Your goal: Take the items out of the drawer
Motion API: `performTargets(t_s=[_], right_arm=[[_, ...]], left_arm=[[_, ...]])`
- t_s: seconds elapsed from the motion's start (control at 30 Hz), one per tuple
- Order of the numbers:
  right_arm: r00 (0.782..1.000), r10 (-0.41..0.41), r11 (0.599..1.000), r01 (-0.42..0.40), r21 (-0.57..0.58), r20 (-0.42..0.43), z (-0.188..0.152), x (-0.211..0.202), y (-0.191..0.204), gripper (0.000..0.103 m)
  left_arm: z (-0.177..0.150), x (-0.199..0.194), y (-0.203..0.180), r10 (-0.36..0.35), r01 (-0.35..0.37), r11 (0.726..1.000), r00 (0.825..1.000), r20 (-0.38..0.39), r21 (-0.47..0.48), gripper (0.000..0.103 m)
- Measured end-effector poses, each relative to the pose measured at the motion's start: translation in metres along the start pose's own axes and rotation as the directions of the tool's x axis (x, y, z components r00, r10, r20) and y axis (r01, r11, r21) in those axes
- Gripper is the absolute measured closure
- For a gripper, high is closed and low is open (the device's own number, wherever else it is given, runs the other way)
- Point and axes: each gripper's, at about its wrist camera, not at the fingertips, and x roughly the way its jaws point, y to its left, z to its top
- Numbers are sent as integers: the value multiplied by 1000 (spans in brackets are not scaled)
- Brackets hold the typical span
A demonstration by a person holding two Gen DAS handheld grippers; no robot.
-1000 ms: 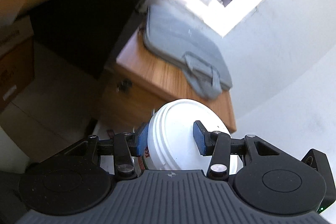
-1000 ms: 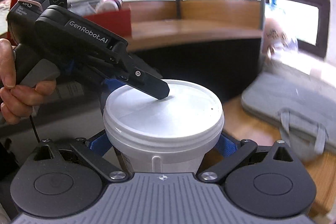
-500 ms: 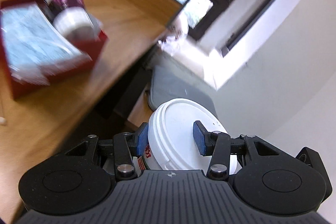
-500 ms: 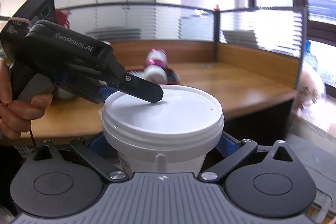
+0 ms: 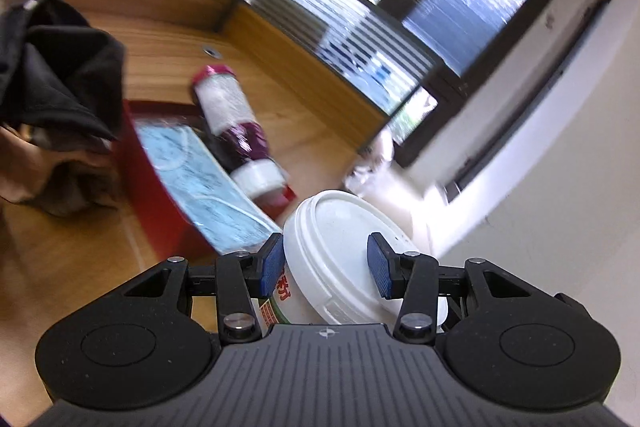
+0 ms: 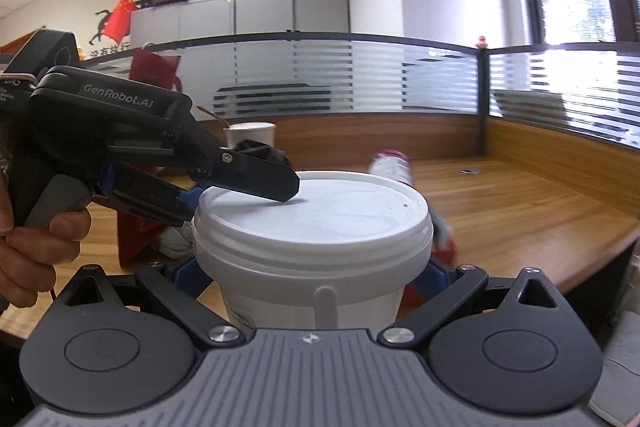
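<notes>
Right gripper (image 6: 312,279) was clamped across the body of the white lidded tub (image 6: 312,227), a blue pad pressed in on each side just under the lid's rim; jaws spread wide to take the tub's girth; tub upright, carried in the air, clear of any surface. Left gripper (image 5: 324,267) held the same tub at its top edge: one finger (image 6: 260,181) lay across the lid, the other sat under the rim on the tub's near-left flank; jaws about half open, closed on the rim; a hand (image 6: 36,239) gripped its handle at the left.

Tub was out of the drawer; no drawer in view. The wooden tabletop (image 6: 520,195) lay ahead of and below the tub, its front edge near; the tub's base was hidden behind the right gripper, so I could not tell how far above the wood it hung. On the tabletop: a red box (image 5: 160,187) holding a blue pack and a magenta-and-white bottle (image 5: 236,131), ahead and left of the tub; dark cloth (image 5: 60,75) farther left.

Judgement: the coming move turns on carrying the tub forward over the edge, keeping its axis vertical, and setting it down right of the red box, where bare wood showed.
</notes>
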Motion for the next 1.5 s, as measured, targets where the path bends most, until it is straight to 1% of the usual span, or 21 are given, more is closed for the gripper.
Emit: performTargets(t_s=[0.13,0.3,0.5,0.67,0.77,0.83,0.97,1.0,1.03,1.07,1.1,1.27,1.5], right_arm=[[999,50,999,-50,10,5,3,17,14,3],[995,96,995,-96,34,3,-3,38,37,3],[994,111,993,-111,34,-8,-8,65,53,3],[994,104,994,-103,36,-44,-18,74,57,2],[997,73,997,-74,-23,-41,-26,69,64,2],[997,59,997,-61,-41,-51,-29,71,66,2],[997,51,998,-53,-18,-62,-34,69,63,1],[997,50,999,-51,-12,-65,-36,67,62,1],[996,49,999,-49,-6,-69,-37,65,61,1],[996,46,999,-46,-6,-74,-38,63,60,1],[996,42,999,-43,-7,-78,-39,61,60,1],[996,38,999,-38,1,-82,-43,41,55,1],[995,42,999,-42,10,-91,-50,19,53,1]], left_arm=[[8,-20,17,24,-22,999,998,51,-26,57],[7,-47,41,61,-55,996,995,84,-74,57],[9,-66,64,120,-109,989,986,118,-96,57],[12,-68,85,139,-124,982,985,102,-143,58],[8,-68,95,133,-118,978,988,80,-171,58],[6,-67,98,125,-111,978,989,73,-175,59],[1,-66,103,124,-110,977,990,63,-183,58],[1,-68,103,126,-112,976,990,67,-186,56],[0,-70,103,127,-112,977,989,71,-183,55],[0,-71,103,127,-112,978,989,76,-178,52],[0,-73,103,132,-116,978,988,81,-175,50],[-7,-85,98,132,-120,983,988,77,-140,48],[-22,-110,80,114,-110,993,990,84,-50,47]])
